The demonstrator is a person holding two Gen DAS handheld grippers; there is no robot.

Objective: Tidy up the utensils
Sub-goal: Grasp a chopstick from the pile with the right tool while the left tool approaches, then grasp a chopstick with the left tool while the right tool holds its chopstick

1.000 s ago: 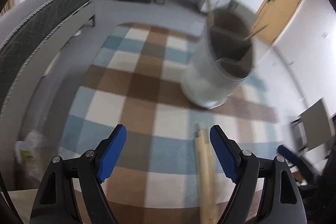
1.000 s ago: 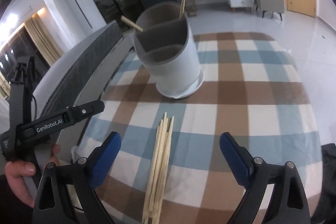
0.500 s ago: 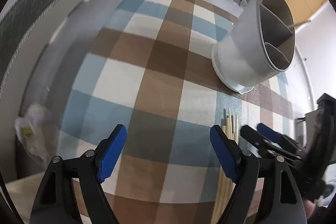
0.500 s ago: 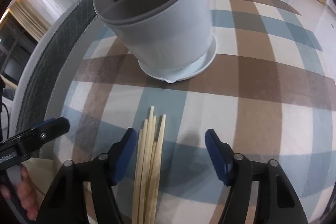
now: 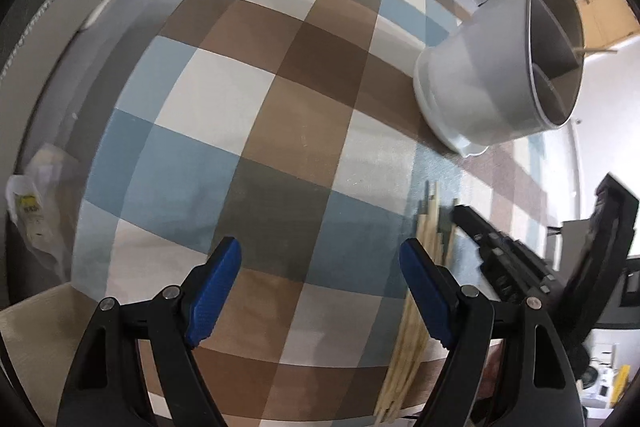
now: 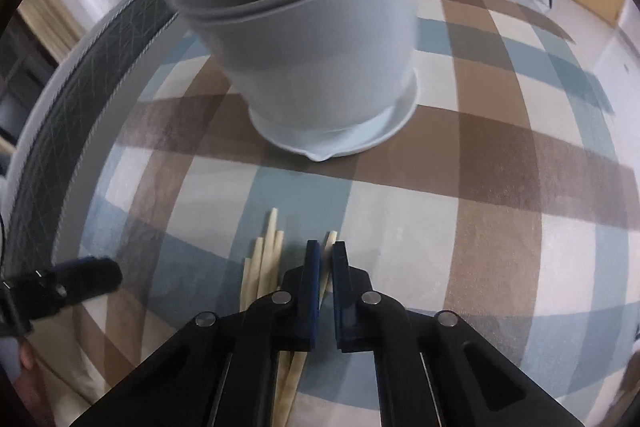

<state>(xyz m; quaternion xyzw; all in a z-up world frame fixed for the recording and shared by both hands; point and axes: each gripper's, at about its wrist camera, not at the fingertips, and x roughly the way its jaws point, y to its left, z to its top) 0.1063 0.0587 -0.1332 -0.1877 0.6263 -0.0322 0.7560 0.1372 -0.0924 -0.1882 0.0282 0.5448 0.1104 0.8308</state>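
Checked cloth (image 6: 500,163) carries the chopsticks (image 6: 264,263), lying just left of the right gripper (image 6: 326,259), whose fingers have just closed, apparently pinching one stick for the holder (image 6: 304,39) beyond; left gripper (image 5: 320,291) hovers wide, empty.

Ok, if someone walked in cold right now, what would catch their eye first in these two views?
Probably the right gripper, whose blue-padded jaws have just been closing onto one pale wooden chopstick from the bundle of chopsticks lying on the blue, brown and cream checked cloth. Just beyond stands the big light grey divided utensil holder on its white saucer. The left gripper hangs open over bare cloth, holding nothing.
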